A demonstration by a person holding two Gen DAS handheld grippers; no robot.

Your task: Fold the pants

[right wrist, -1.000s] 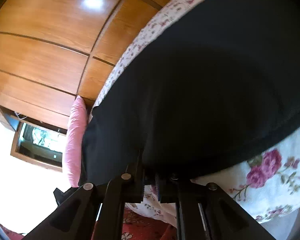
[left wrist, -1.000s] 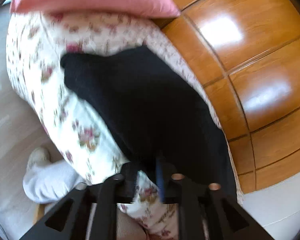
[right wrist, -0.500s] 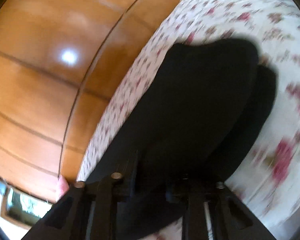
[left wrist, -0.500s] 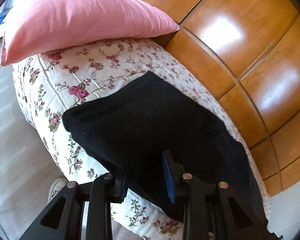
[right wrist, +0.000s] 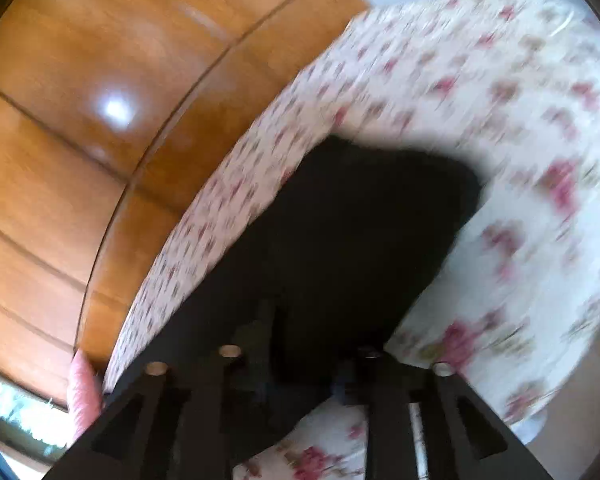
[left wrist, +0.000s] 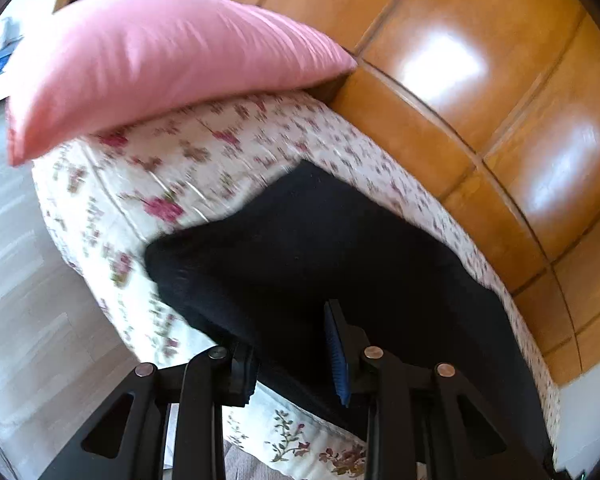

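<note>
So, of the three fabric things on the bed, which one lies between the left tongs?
The black pants. They reach between the open left tongs. The pink pillow sits at the far end, and the floral cover lies under both.

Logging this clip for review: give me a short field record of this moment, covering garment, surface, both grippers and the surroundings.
garment: black pants, lying on the bed in a compact dark shape
surface: floral bedspread
left gripper: open, fingers either side of the pants' near edge
right gripper: open over the pants; frame blurred
pillow: pink pillow at one end of the bed
backdrop: glossy wooden panels alongside the bed
</note>
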